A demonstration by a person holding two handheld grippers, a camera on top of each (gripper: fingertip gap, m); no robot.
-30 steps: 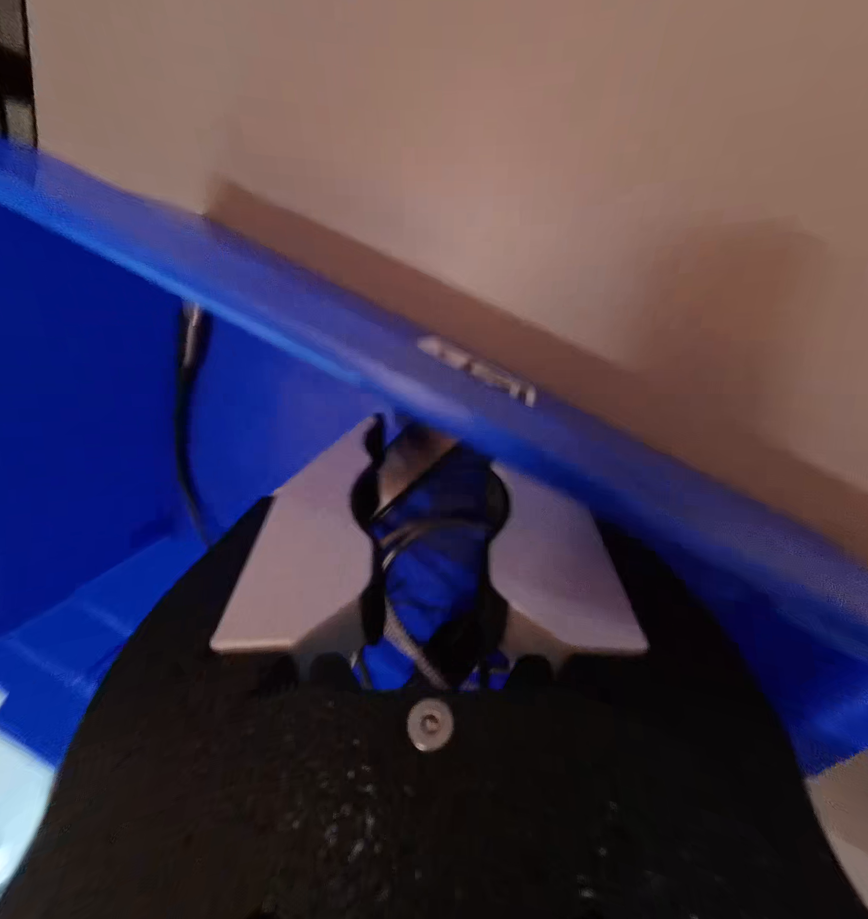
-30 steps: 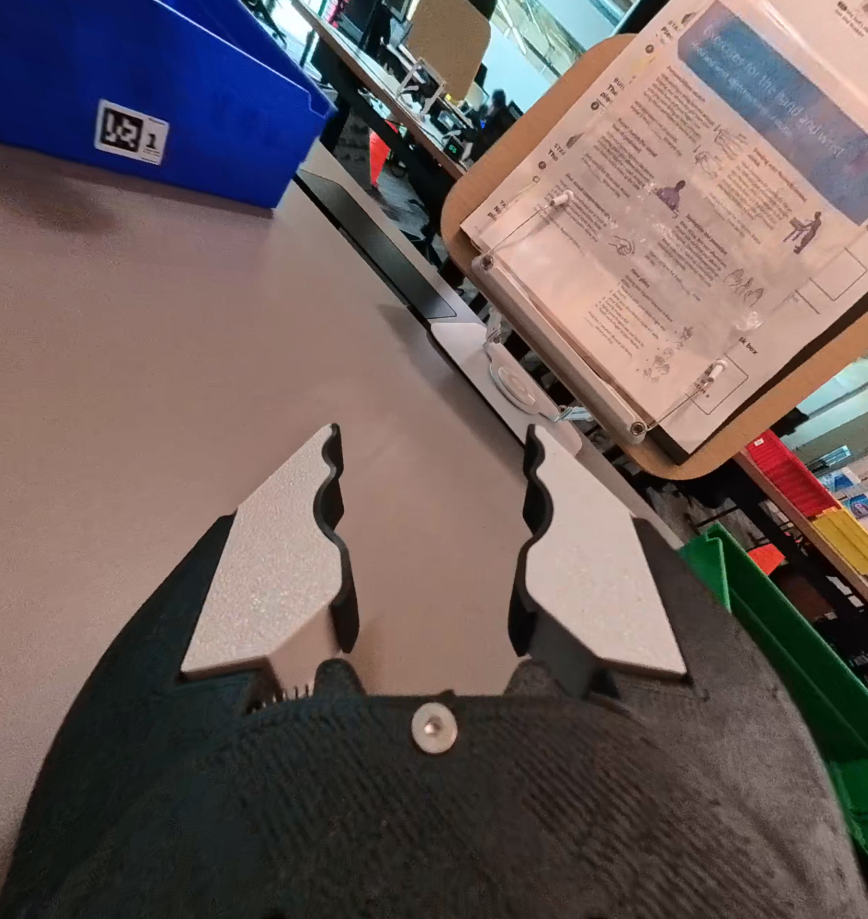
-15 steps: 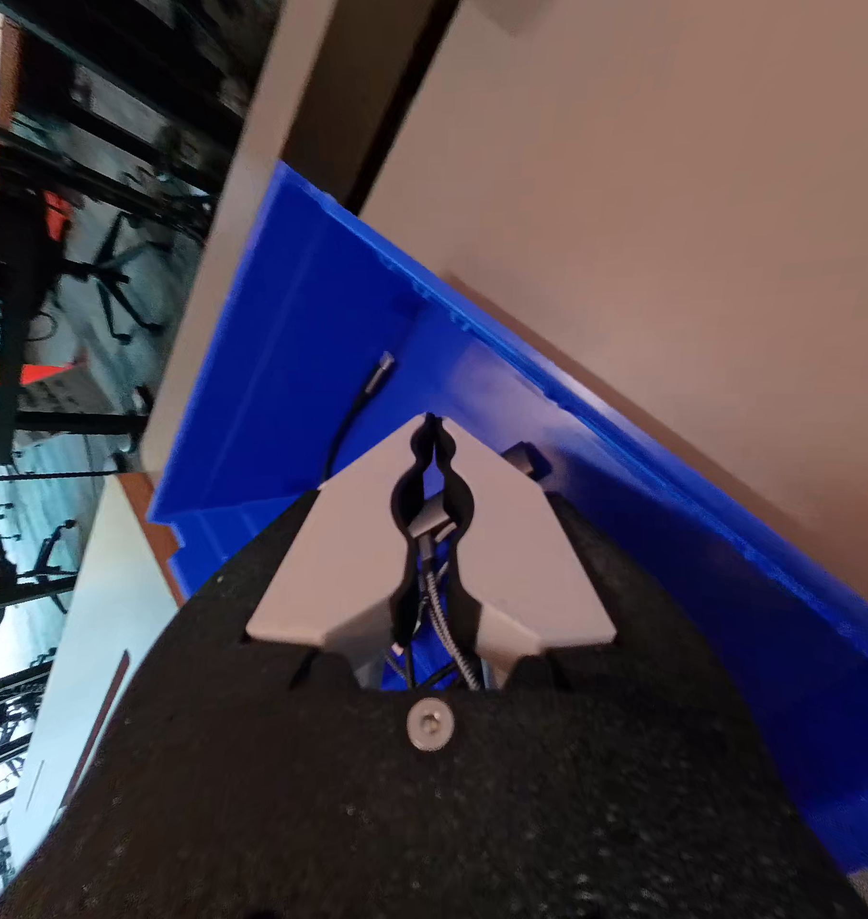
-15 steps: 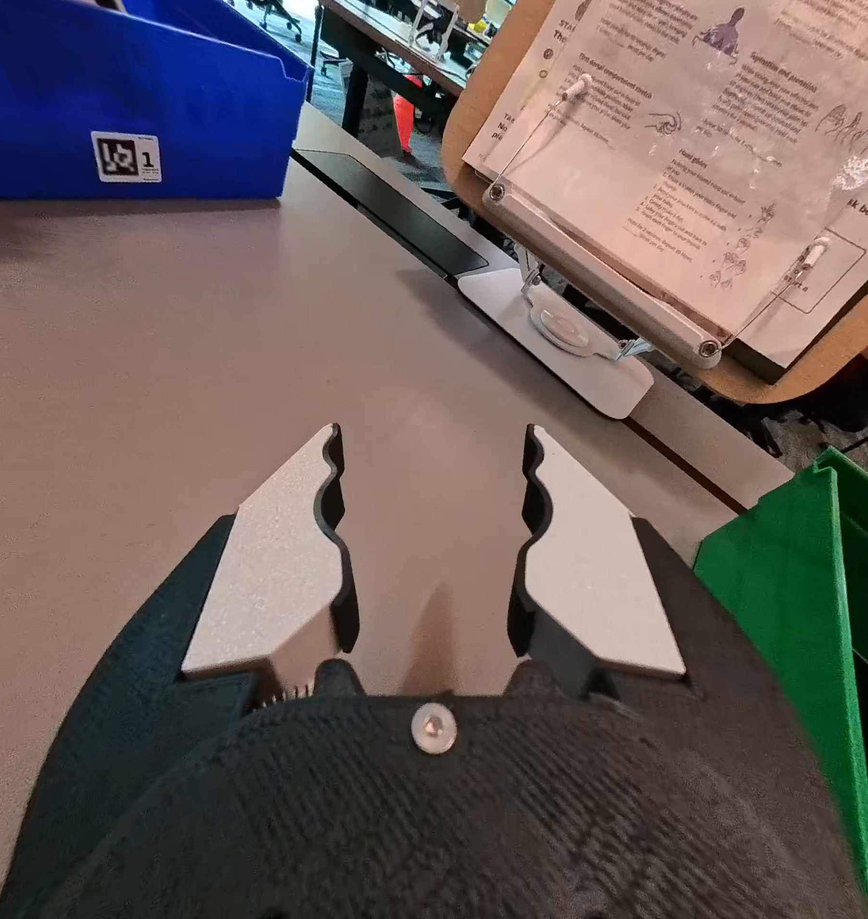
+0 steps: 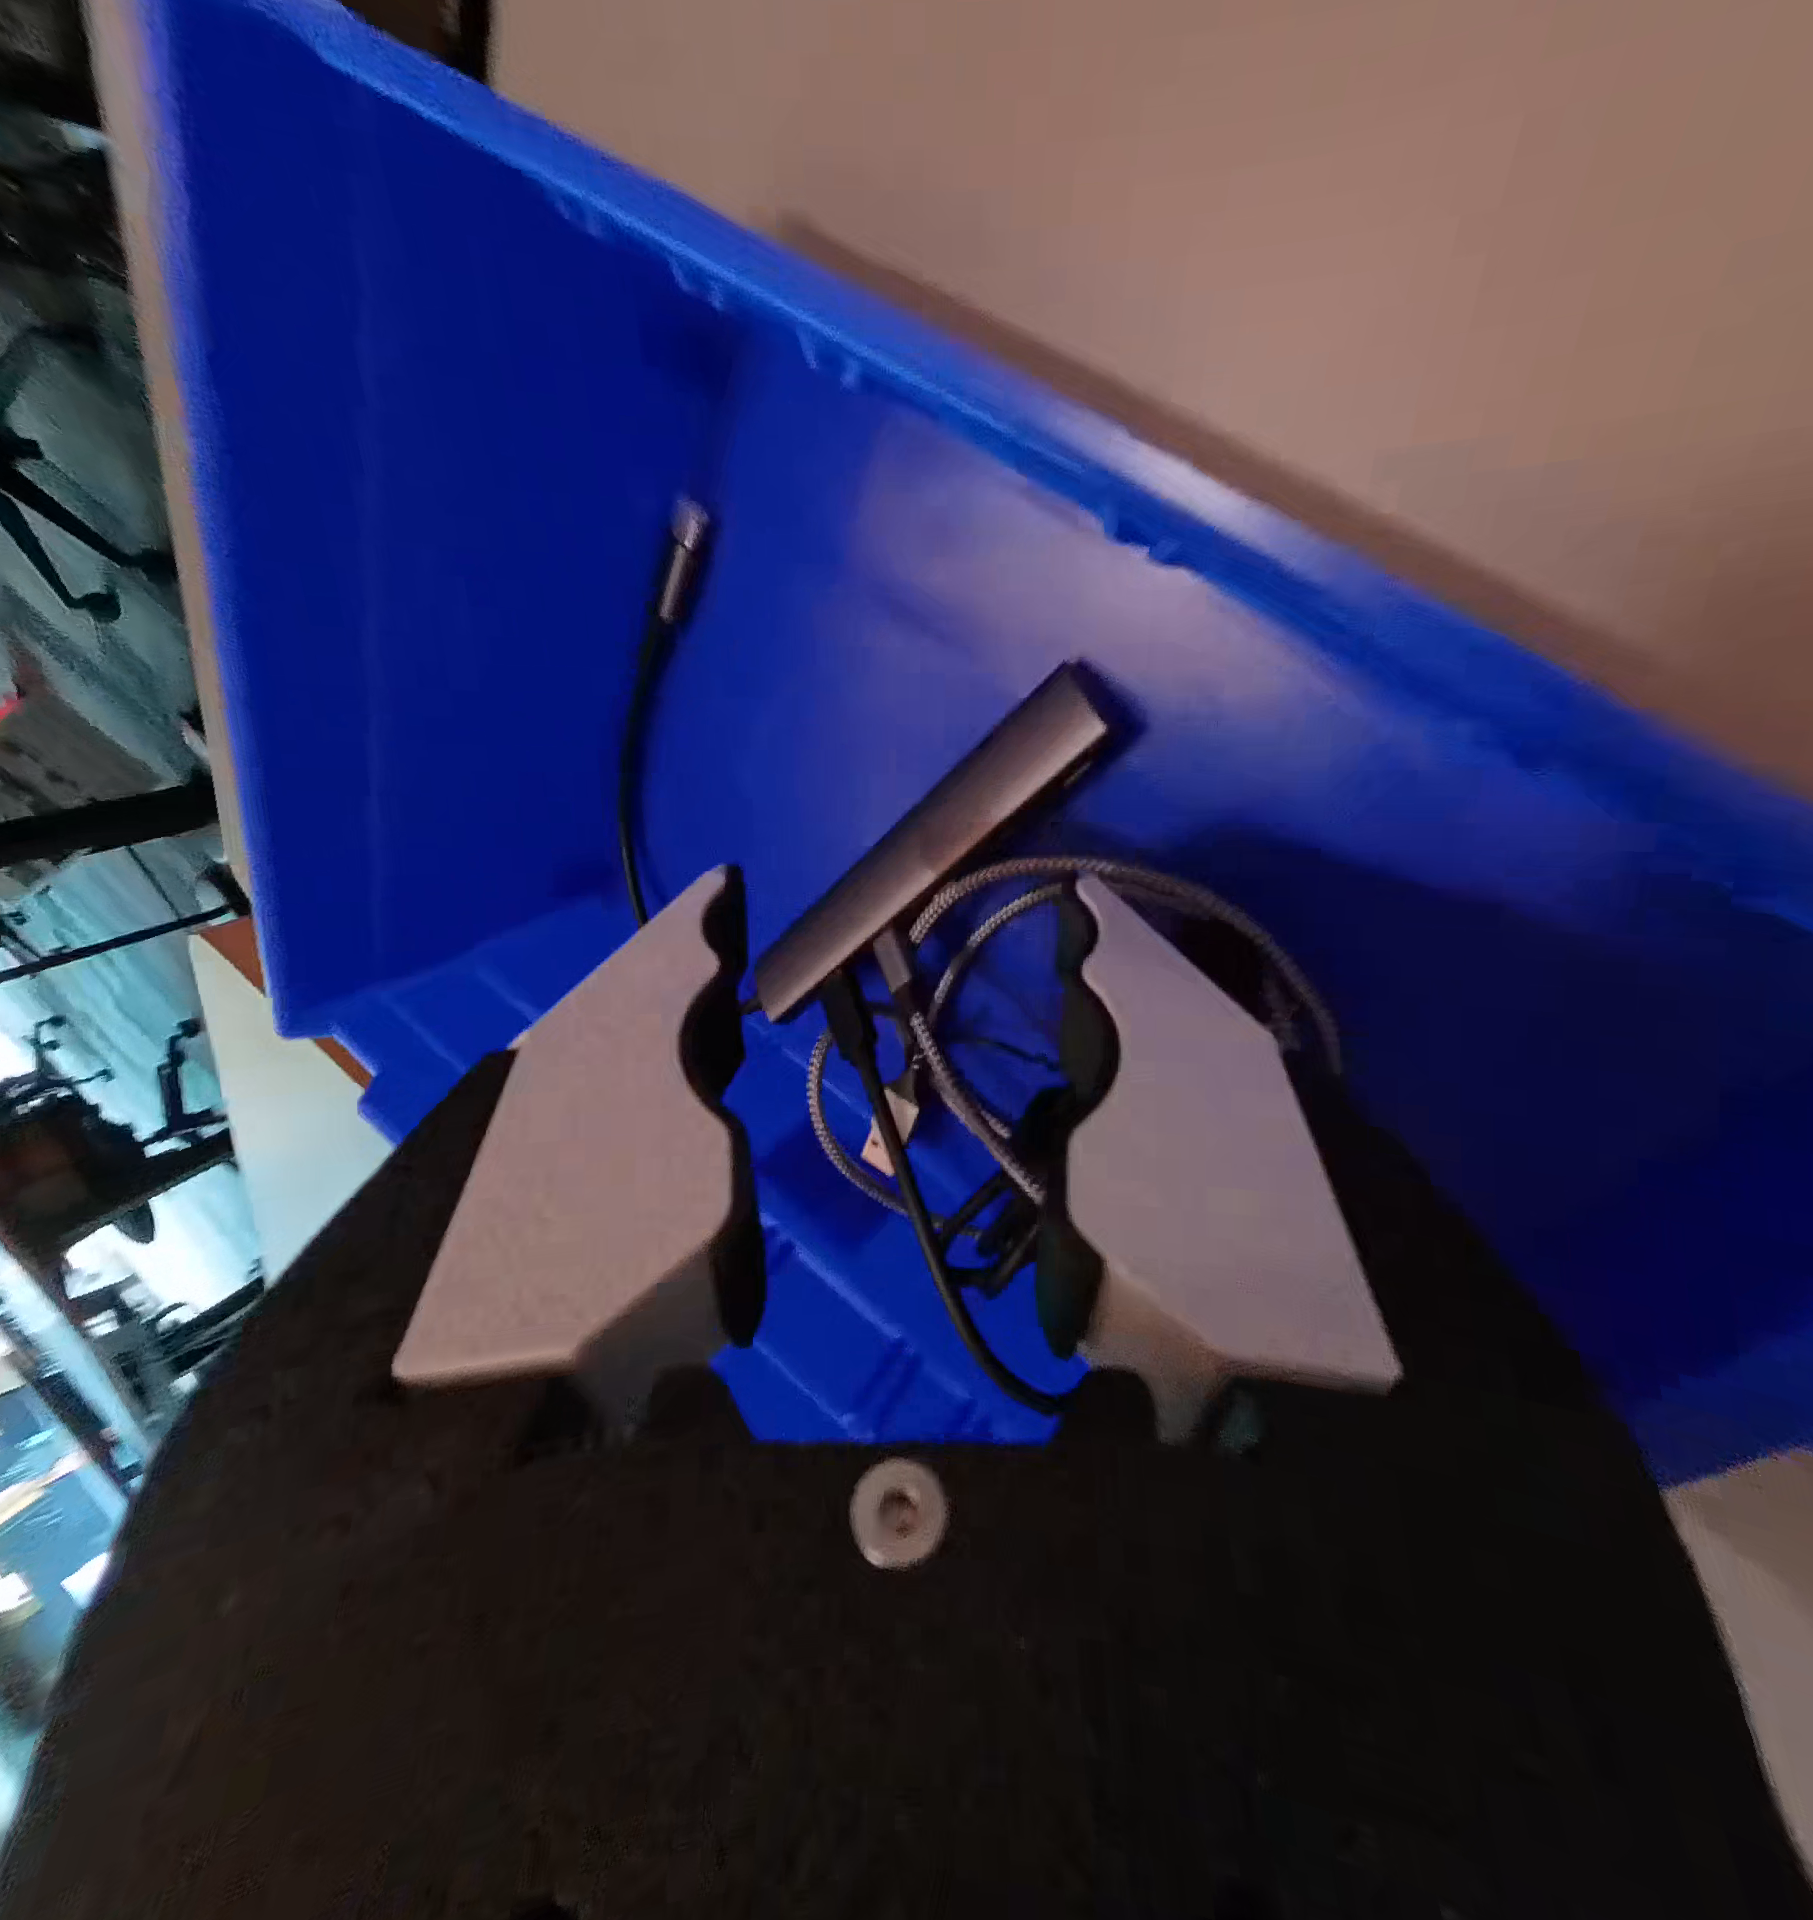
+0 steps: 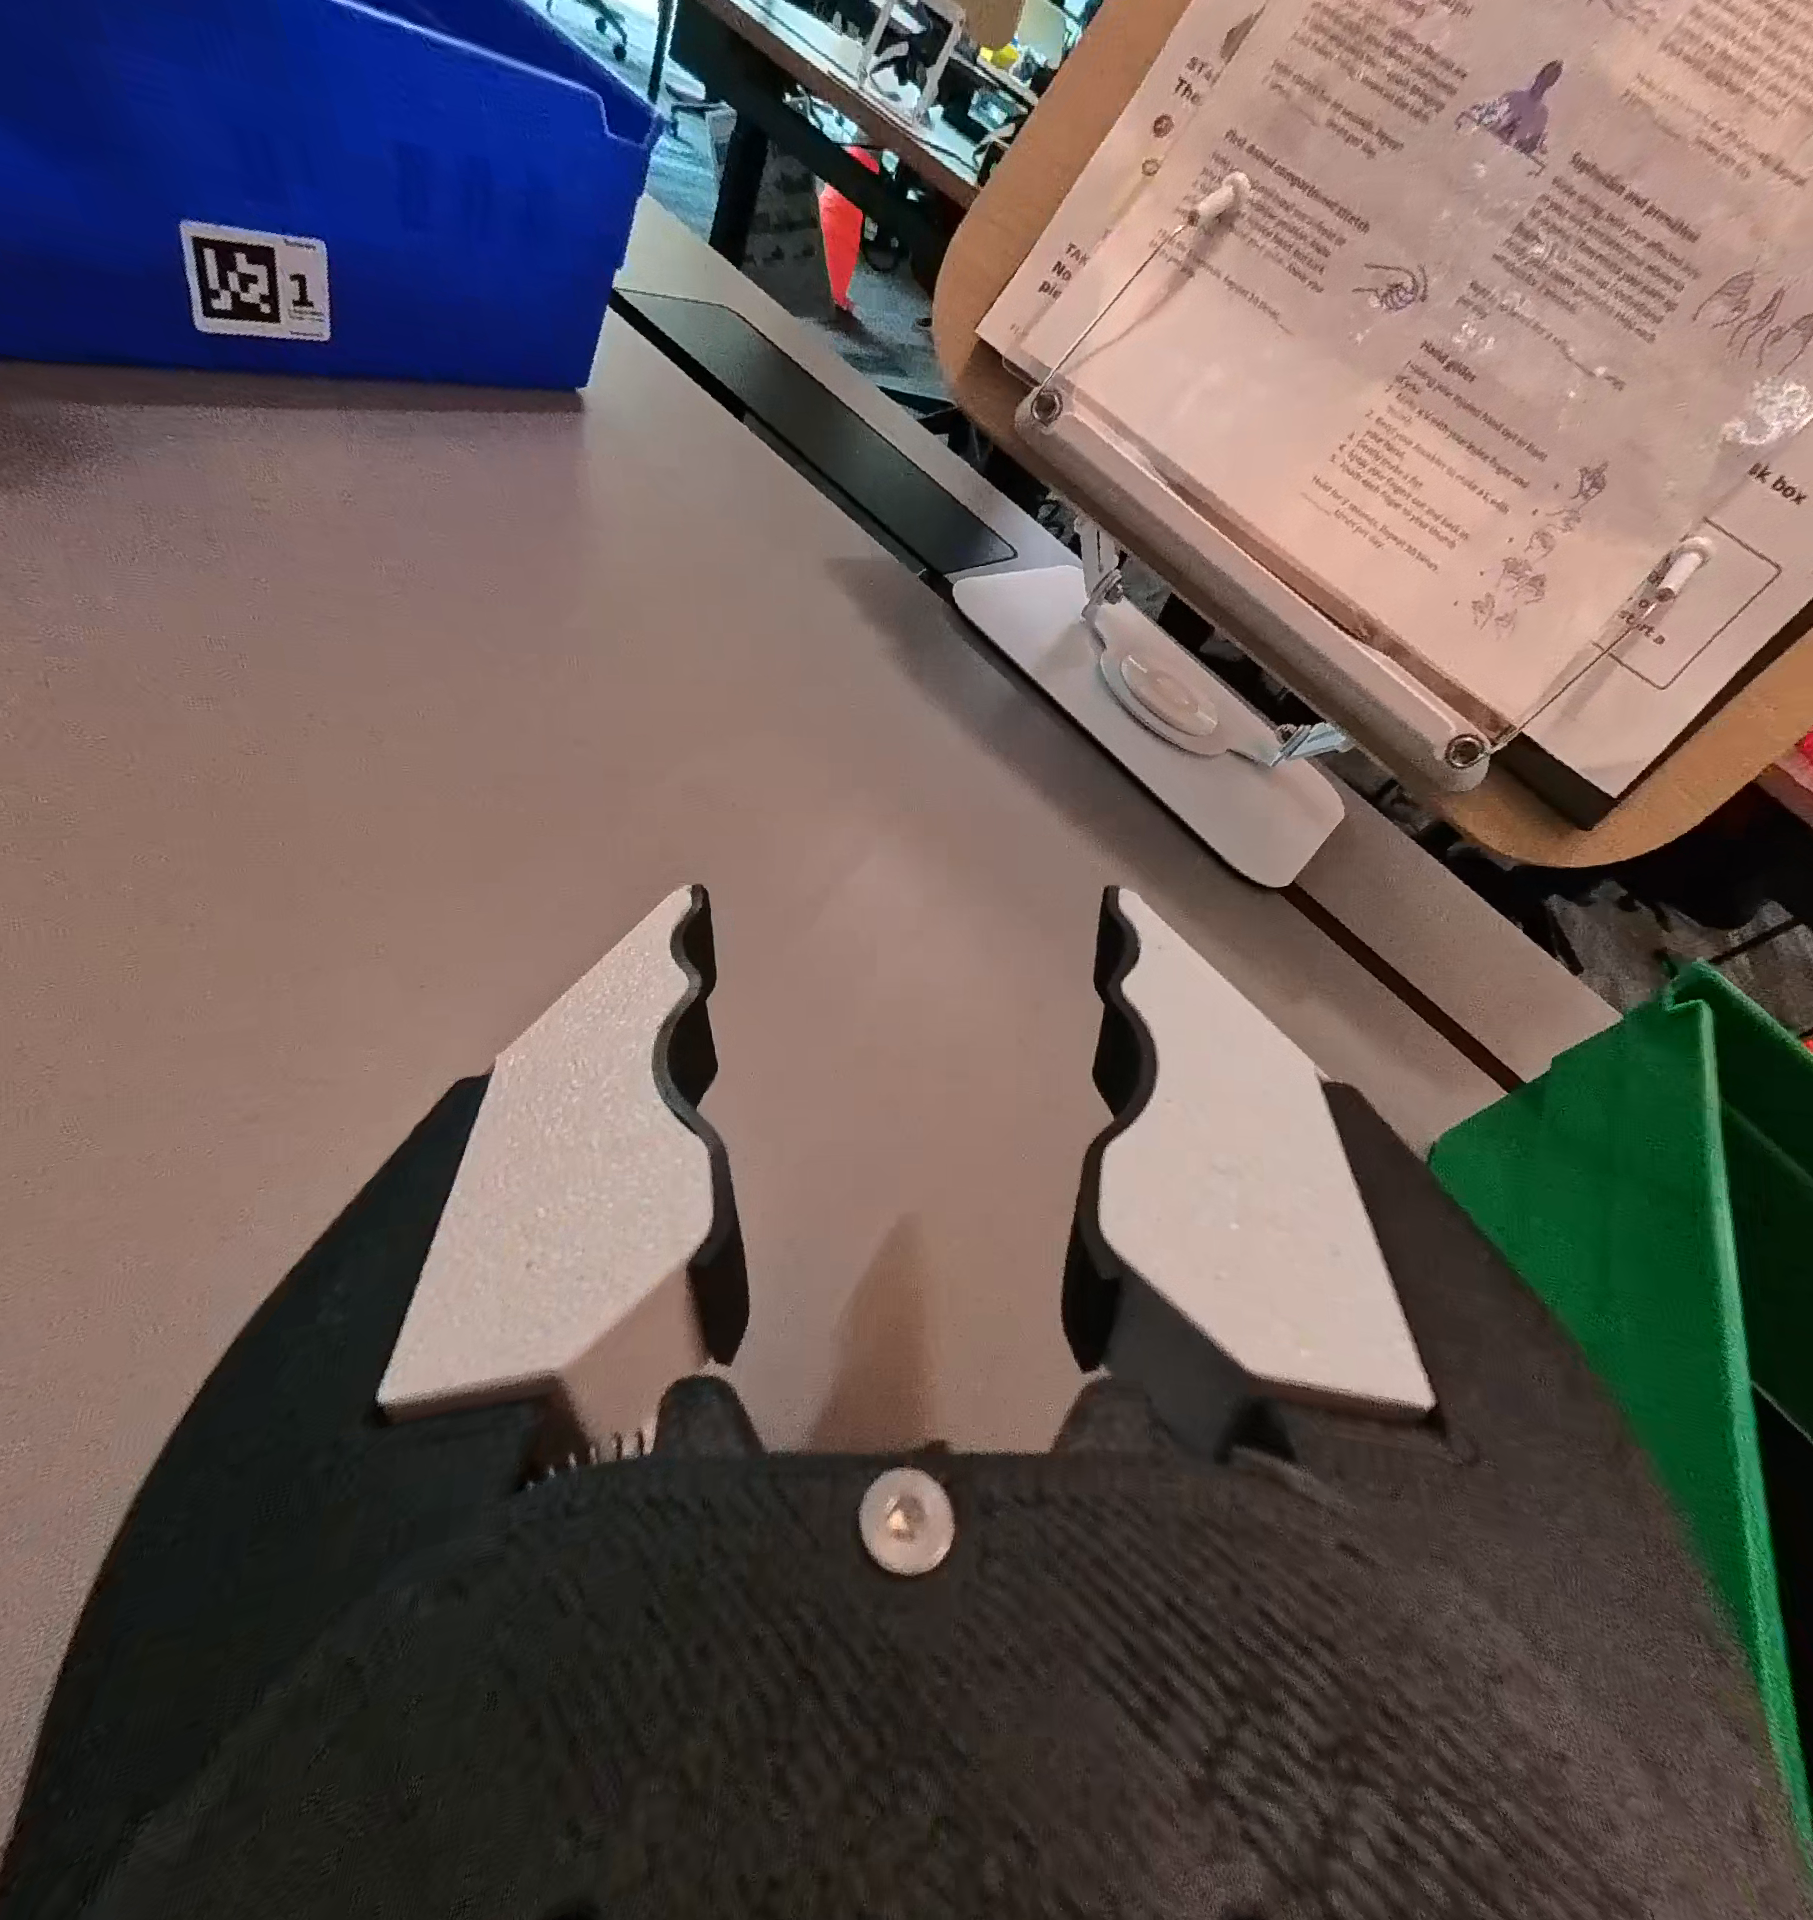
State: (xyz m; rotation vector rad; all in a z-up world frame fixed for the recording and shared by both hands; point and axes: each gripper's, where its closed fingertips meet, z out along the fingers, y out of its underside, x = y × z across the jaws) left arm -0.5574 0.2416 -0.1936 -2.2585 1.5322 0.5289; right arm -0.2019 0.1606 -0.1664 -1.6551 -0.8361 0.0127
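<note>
Here the left gripper [image 5: 897,904] hangs jaws apart over a grey hub [image 5: 933,842] and cables [image 5: 985,1122] in the blue bin [image 5: 445,520]. The right gripper [image 6: 902,904], jaws apart and empty, sits above the bare surface [image 6: 362,727], a green bin [image 6: 1608,1299] at 3 o'clock.

**Writing in view, and what carries it**

A white sticker [image 6: 255,281] with a black square code and a digit sits on the outer wall of the blue bin [image 6: 445,197] at ten o'clock. A printed instruction sheet [image 6: 1484,312] with drawings stands on a wooden stand [image 6: 995,249] at two o'clock. The left wrist view shows no writing.
</note>
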